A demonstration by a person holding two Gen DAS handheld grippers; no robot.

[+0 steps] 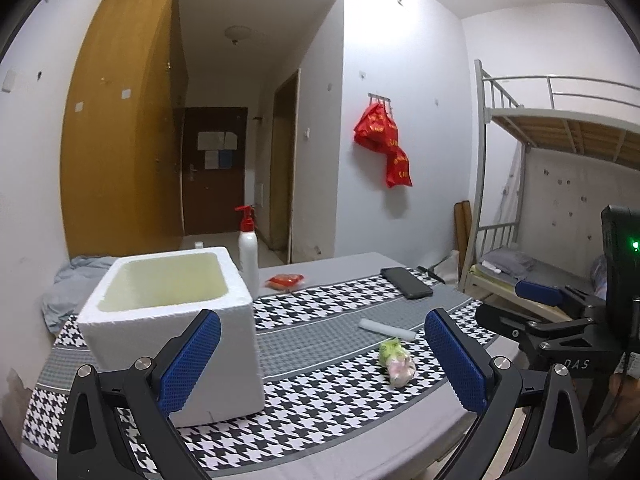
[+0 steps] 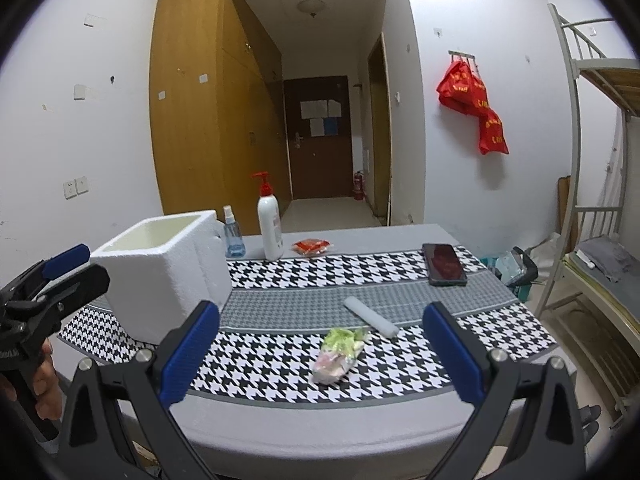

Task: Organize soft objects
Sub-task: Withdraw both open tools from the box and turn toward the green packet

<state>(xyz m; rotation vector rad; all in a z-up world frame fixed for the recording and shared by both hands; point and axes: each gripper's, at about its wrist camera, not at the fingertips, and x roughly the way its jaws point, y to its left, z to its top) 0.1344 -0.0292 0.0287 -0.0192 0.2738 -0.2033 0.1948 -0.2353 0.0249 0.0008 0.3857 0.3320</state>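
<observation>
Both claws released, empty: right claw (image 2: 320, 356) should descend squarely over wrapper bundle (image 2: 338, 356), pinch gently mid-body, then lift toward foam box (image 2: 160, 276); left claw (image 1: 322, 360) idle.

Left gripper (image 1: 322, 360) jaws wide apart, empty, above table (image 1: 320, 420). Foam box (image 1: 172, 320) left; green-pink wrapper (image 1: 397, 363) and white roll (image 1: 387, 329) between fingers.

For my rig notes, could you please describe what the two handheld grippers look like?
Both the left gripper and right gripper have black angular frames with silver bolts and blue textured finger pads. The left wrist view also shows white "DAS" lettering on the right gripper and a green light on its black box.
</observation>
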